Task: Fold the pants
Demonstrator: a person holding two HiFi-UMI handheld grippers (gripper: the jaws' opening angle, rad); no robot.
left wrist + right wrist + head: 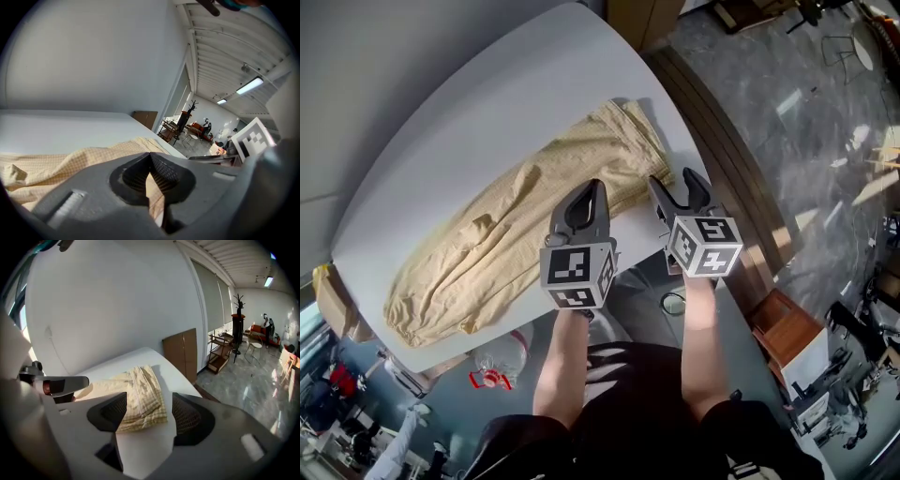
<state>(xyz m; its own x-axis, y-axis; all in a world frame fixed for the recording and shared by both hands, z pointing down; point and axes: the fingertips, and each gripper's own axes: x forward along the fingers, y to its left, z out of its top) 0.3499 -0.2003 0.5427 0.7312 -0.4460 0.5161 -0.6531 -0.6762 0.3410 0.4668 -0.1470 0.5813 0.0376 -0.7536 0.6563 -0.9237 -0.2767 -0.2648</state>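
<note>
From the head view, the tan pants (516, 225) lie stretched out long on the white counter (441, 122), slanting from the near left corner up to the far right. They look soft, thin and light, with some bumps and wrinkles, so they will likely bend and slide easily and not break. The left gripper (594, 190) hangs over the middle of the pants with its fingers pressed together. The right gripper (675, 183) is beside it, near the right end of the pants, with its fingers spread wide. The counter's right edge is very close to this gripper, and the grey floor (769, 122) is far below, so there is little room on that side. The far side of the counter is bare and gives much more room. In the left gripper view, the left gripper (150, 157) has its fingers closed on nothing, and the pants (70, 161) lie just past them on the counter (61, 129). In the right gripper view, the right gripper (145, 411) is wide open and empty. The end of the pants (136, 394) shows between its fingers but a little way off, flat on the counter (171, 376). That end, near its corners, looks like a good place to take hold.
</note>
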